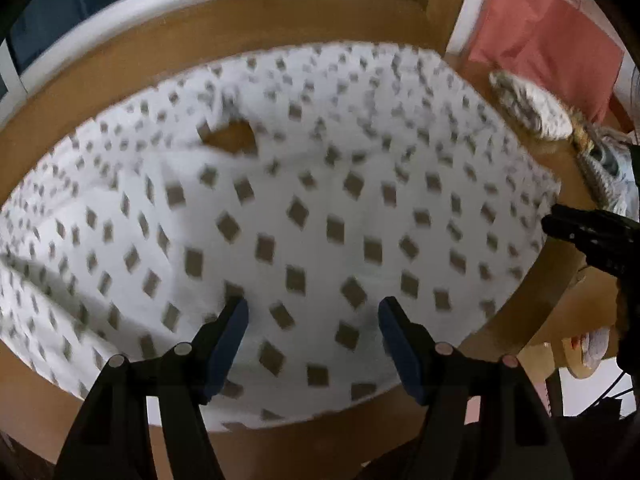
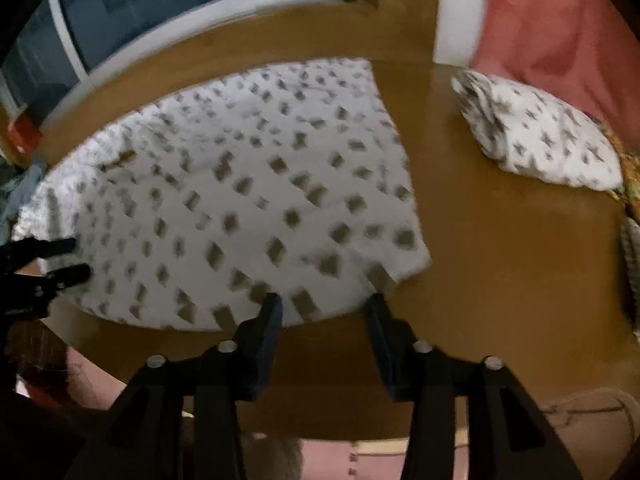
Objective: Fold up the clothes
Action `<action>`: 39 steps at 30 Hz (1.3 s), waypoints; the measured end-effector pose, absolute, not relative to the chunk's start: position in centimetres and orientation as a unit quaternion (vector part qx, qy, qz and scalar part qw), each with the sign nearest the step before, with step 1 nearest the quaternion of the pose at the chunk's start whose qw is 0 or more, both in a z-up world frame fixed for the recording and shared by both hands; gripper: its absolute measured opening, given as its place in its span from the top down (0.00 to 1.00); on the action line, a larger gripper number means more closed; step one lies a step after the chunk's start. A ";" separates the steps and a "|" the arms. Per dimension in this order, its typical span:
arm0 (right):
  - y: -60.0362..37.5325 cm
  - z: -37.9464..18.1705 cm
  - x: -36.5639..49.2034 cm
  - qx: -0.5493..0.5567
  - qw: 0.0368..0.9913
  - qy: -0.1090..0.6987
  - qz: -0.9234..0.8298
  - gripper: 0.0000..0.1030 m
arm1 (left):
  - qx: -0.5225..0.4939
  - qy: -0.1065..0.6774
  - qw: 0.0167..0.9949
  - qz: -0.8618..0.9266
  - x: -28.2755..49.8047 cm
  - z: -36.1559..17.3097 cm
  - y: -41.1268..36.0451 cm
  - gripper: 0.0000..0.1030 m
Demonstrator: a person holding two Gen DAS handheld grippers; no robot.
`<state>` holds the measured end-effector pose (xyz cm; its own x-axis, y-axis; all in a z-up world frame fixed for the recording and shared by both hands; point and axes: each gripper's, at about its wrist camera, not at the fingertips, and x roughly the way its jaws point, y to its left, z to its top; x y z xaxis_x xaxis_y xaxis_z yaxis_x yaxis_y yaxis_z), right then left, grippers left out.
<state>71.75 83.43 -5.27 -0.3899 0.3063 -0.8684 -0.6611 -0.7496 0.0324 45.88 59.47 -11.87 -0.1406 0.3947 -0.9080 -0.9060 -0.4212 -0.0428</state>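
Overhead, patterned garment (image 1: 304, 216) across wooden table (image 2: 500, 248); window (image 2: 160, 4) behind

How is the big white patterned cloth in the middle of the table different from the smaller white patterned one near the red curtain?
The big white cloth with brown diamonds lies spread flat over the wooden table; the smaller white cloth with grey star-like marks sits as a thick folded bundle. The spread cloth covers far more tabletop. Both are white, printed, and rest on the same table.

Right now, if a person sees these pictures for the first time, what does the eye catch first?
First, the big white shirt with grey diamonds, spread flat across the middle of the wooden table. Next, both open grippers, left and right, over its near edge. Last, a folded white cloth at the far right, before a pink curtain.
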 end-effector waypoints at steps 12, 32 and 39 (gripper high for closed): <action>72.4 -1.0 65.4 -0.411 0.281 0.194 0.846 0.49 | -0.448 0.239 0.464 0.726 42.1 -9.0 50.1 0.34; 52.0 -1.1 44.5 -0.406 0.073 0.143 0.900 0.50 | -0.460 0.173 0.364 0.791 22.2 -7.1 27.8 0.34; 50.0 -2.8 37.2 -0.413 0.013 0.114 0.903 0.50 | -0.491 0.105 0.311 0.807 13.6 -7.4 23.4 0.34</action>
<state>37.24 49.98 -2.79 -0.6581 -0.0705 -0.7496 -0.1176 -0.9738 0.1949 13.63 23.38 -7.38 -0.3243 0.3980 -0.8581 -0.6043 -0.7851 -0.1358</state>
